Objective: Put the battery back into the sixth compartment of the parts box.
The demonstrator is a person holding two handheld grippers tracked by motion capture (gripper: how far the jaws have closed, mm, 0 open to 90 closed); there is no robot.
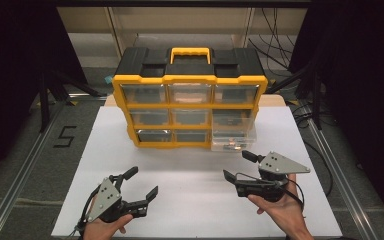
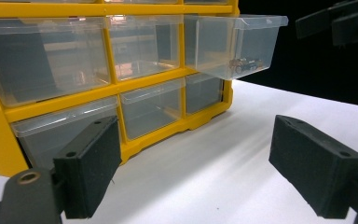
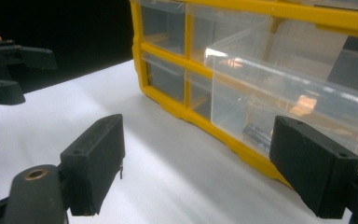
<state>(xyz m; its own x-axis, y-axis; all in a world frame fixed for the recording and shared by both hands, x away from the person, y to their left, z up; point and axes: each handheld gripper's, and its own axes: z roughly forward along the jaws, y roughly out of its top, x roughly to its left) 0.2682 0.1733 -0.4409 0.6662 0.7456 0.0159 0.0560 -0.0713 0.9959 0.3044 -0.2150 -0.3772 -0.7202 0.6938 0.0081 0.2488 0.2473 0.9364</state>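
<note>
A white table [image 1: 195,200] stands in a dark room, with grey floor, cables and pale shelving beyond its far edge. Toward that far edge, at the middle, sits a yellow and black organizer [image 1: 190,95] with a yellow carry handle [image 1: 190,51] and three rows of clear drawers. One clear drawer [image 1: 233,137] on its right side, in the lower rows, is pulled out toward the near edge; the other drawers sit flush. In the left gripper view a few small dark parts [image 2: 245,64] lie at the front of the pulled drawer's floor; they are too small and blurred to tell what they are. In the right gripper view the drawer's clear wall mutes them further and the right-hand jaw covers part of them. The organizer's top is cut off in both gripper views.

The right gripper [image 1: 239,165] hovers near the right part of the near edge, just before the pulled drawer and apart from it, jaws spread wide and empty. The left gripper [image 1: 142,182] is held near the left part of the near edge, well apart from the organizer, jaws likewise wide apart with nothing between them. Both hands are cut off by the bottom of the high view
</note>
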